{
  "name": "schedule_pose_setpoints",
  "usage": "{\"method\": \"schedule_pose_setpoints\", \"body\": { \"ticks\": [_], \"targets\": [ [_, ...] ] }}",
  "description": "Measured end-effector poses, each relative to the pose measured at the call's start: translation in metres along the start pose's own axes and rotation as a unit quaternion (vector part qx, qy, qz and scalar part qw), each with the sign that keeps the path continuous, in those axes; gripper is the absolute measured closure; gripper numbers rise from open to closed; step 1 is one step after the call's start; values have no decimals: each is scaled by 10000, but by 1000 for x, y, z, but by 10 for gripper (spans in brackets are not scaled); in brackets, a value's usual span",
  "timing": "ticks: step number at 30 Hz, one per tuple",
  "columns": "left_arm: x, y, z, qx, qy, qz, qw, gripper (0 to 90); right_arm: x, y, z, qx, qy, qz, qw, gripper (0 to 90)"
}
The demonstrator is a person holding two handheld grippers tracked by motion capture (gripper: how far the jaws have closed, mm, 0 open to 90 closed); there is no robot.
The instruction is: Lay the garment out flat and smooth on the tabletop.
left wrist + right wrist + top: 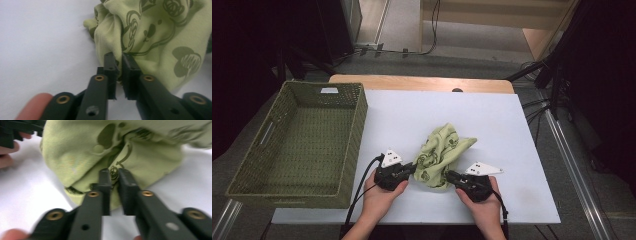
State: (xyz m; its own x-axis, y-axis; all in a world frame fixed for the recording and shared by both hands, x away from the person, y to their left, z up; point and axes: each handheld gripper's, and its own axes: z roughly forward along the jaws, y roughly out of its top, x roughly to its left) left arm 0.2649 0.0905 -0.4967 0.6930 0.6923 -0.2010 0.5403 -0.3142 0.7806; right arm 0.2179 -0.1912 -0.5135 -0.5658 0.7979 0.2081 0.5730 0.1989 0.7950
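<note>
A crumpled light green cloth [443,150] with a dark printed pattern lies on the white table [497,115], near its front edge. My left gripper [412,170] meets the cloth's left side. In the left gripper view the cloth [155,32] has a fold pinched between the jaws of that gripper [119,59], which stand shut on it. My right gripper [450,175] comes at the cloth's lower right edge. In the right gripper view its jaws [114,174] are closed on a pucker of the cloth [150,157].
A large green woven basket [357,131] stands at the left, overhanging the table's left side. Bare white table lies behind and to the right of the cloth. Black stands and cables [552,80] are off the table's right edge.
</note>
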Motion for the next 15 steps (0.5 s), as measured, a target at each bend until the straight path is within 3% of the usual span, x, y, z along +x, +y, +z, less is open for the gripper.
{"method": "schedule_pose_setpoints", "body": {
  "ticks": [5,9,12,15],
  "targets": [
    [1,-2,-6,-58,-53,17,10000,876,-15,-4,-30,-344,-241,7,9991,877],
    [-1,-3,-9,-63,-277,57,9996,875,-32,-7,-56,-667,-275,256,9971,859],
    [-5,-4,-7,-16,-361,113,9993,875,-34,-7,-56,-734,-164,313,9967,647],
    [-8,-5,-5,21,-427,162,9990,875,-26,-5,-40,-638,-97,396,9971,410]
  ]
}}
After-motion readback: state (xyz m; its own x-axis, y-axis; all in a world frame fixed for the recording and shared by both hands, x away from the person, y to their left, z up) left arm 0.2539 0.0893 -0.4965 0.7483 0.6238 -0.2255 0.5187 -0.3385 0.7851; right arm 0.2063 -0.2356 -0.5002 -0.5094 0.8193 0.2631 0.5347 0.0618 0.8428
